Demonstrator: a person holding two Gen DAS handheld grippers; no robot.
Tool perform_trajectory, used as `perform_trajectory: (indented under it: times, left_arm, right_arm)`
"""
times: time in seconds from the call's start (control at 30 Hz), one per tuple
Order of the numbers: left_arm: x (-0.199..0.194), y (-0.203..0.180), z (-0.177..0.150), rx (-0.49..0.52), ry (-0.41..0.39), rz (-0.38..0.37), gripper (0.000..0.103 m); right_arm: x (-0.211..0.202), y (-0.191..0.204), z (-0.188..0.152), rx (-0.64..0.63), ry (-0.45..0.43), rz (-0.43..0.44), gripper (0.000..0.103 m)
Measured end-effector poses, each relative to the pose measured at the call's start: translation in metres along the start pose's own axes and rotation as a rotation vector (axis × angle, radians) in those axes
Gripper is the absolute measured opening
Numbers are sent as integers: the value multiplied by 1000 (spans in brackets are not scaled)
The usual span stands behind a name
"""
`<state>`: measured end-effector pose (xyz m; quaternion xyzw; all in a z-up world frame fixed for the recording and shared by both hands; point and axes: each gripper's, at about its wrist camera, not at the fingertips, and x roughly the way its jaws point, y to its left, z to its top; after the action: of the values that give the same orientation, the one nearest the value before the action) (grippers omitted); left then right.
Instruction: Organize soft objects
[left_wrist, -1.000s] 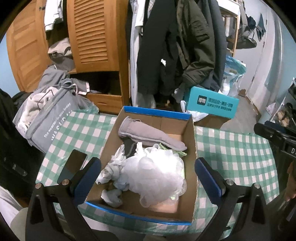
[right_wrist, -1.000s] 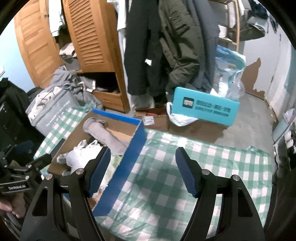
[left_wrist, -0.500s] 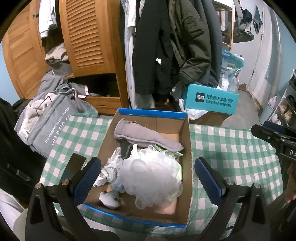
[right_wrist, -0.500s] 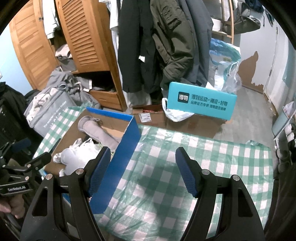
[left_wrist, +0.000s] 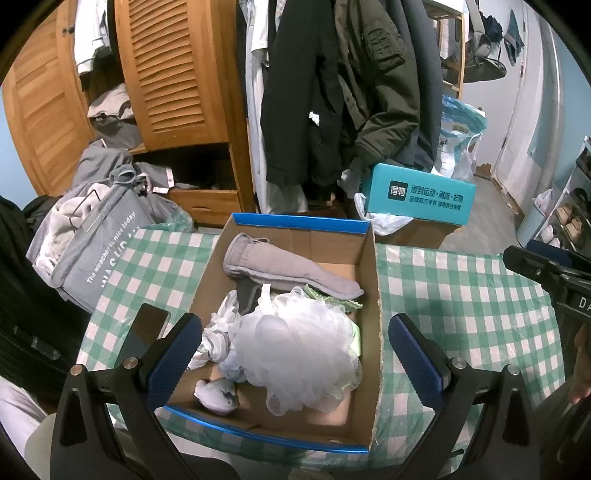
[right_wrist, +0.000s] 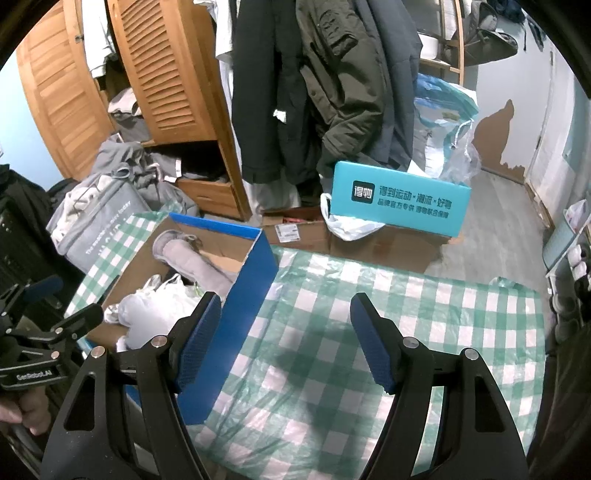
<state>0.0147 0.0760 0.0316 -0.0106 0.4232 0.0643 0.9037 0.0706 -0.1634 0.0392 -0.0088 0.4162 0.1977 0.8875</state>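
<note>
One cardboard box (left_wrist: 371, 295) on the checkered tabletop (left_wrist: 461, 306) holds one grey sock (left_wrist: 280, 267), one white mesh bath pouf (left_wrist: 299, 347) and crumpled cloths. Both hand-held grippers, left (left_wrist: 295, 354) and right (right_wrist: 286, 339), gape wide, empty.

Wooden wardrobe (left_wrist: 162, 70) with louvred doors stood open at left; dark coats (left_wrist: 332, 85) hung beside it. Pale blue walls (right_wrist: 517, 81), patch of bare plaster low down. Grey floor (right_wrist: 491, 206). Surface (right_wrist: 369, 332) wore a green-and-white checked cloth.
</note>
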Motion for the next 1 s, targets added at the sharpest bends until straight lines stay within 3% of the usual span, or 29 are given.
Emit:
perform_trajectory:
  times: [1.0]
  left_arm:
    - [0, -2, 0, 0, 2, 3, 102]
  right_arm:
    - [-1, -4, 0, 0, 1, -2, 72]
